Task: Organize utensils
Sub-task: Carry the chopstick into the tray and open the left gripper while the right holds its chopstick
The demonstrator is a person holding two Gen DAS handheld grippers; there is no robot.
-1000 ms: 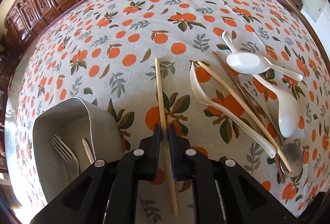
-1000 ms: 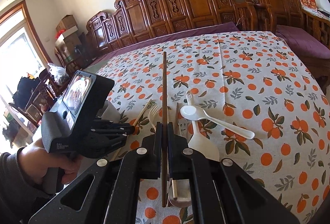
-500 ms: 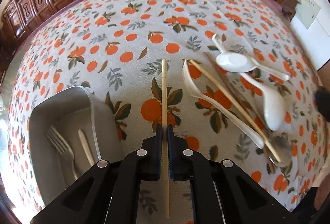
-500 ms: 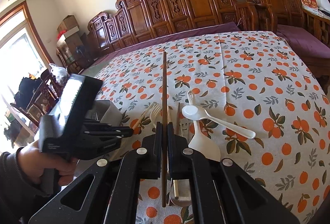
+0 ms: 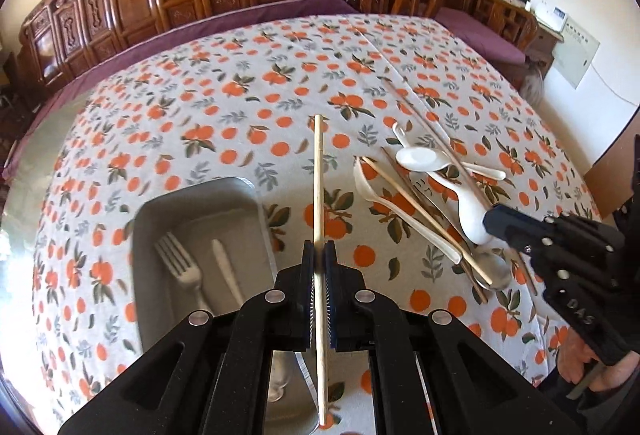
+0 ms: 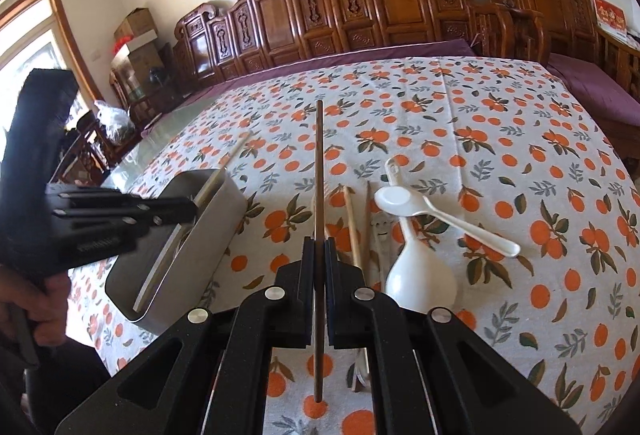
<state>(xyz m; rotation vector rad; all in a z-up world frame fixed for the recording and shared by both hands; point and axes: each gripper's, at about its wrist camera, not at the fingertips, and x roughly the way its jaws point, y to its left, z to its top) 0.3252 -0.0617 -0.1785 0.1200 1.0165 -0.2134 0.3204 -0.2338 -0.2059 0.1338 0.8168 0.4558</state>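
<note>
Clamping the left tongs (image 5: 319, 253) on a pale chopstick (image 5: 318, 171) above the tray (image 5: 138, 235) and the right tongs (image 6: 319, 250) on a dark chopstick (image 6: 319, 163), both probably light, stiff, slippery, gripped mid-length over the tabletop (image 6: 500, 123).

Table (image 5: 120, 139), orange-print cloth: metal tray (image 5: 192, 195), spoons (image 5: 472, 211), chopsticks (image 5: 424, 219).

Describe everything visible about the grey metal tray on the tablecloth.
The grey metal tray is a deep rectangular tin with rounded corners and dull, brushed-looking walls. It sits upright on the orange-print tablecloth, left of the loose utensil pile. Inside lie a silver metal fork and a pale slim handle, side by side. Neither gripper touches it.
</note>
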